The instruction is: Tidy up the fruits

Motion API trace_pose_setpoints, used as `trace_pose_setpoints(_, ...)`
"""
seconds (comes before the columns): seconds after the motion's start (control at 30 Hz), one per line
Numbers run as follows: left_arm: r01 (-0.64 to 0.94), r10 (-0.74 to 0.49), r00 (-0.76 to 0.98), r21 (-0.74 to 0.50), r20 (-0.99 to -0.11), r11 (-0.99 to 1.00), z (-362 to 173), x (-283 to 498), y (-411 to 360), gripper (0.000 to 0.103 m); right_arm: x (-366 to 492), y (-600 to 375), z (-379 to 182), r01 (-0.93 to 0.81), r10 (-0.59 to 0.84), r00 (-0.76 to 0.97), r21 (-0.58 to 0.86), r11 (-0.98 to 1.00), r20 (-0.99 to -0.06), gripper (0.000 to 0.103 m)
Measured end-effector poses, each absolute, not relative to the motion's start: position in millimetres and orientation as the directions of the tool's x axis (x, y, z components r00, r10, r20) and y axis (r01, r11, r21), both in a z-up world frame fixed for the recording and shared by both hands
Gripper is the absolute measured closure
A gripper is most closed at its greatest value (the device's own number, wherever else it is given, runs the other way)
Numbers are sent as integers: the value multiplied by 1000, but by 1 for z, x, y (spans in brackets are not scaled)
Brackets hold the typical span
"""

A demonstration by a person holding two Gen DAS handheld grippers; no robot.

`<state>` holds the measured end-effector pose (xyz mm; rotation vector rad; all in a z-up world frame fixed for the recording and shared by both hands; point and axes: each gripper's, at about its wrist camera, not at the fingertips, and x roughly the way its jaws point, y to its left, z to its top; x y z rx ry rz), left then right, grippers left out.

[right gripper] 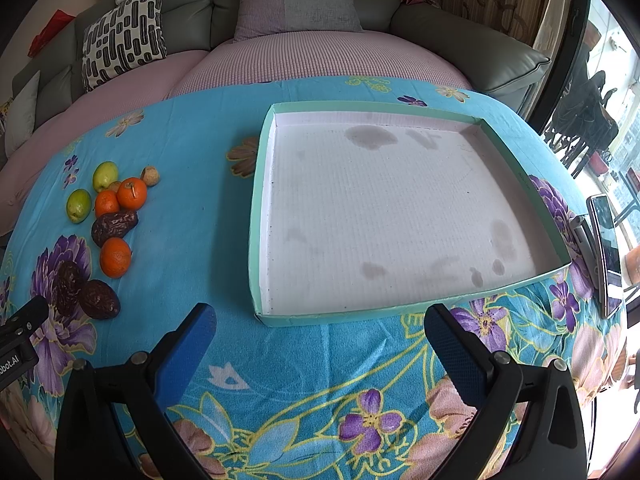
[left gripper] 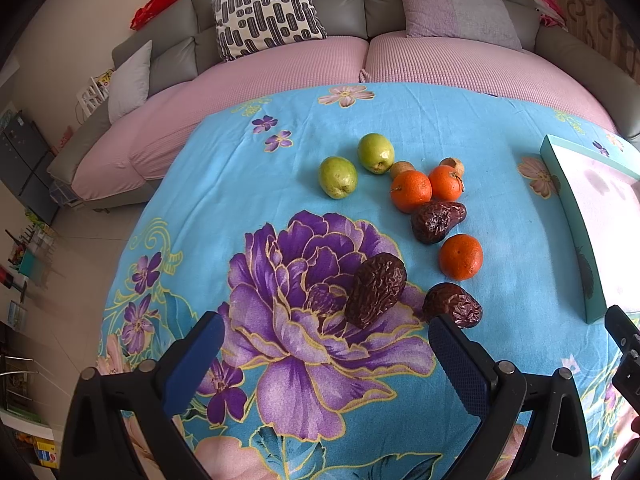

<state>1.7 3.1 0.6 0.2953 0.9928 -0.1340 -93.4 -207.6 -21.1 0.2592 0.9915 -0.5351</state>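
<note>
Fruit lies loose on a blue floral cloth: two green fruits, three oranges, three dark wrinkled dates and two small brown fruits. My left gripper stands open just short of the nearest date, nothing between its blue pads. In the right wrist view a shallow teal box with a stained white floor holds nothing. My right gripper is open in front of its near wall. The fruit pile lies to its left.
A grey sofa with pink covers and cushions runs behind the table. A phone on a stand sits at the table's right edge. The other gripper's black body shows at the left of the right wrist view.
</note>
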Motion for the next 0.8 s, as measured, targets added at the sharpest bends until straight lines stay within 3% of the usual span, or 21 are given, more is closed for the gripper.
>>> trace_pose_setpoints(0.37,243,6,542,164,-840,956,3,3,8,0,-92,-209,-21,537,-308,433,-32,843,-847,0)
trace_pose_setpoints(0.8,261,-150,528,-8,-836,965,8,20,19,0,-93,-207,-13,531,-309,477,-10,847,-823,0)
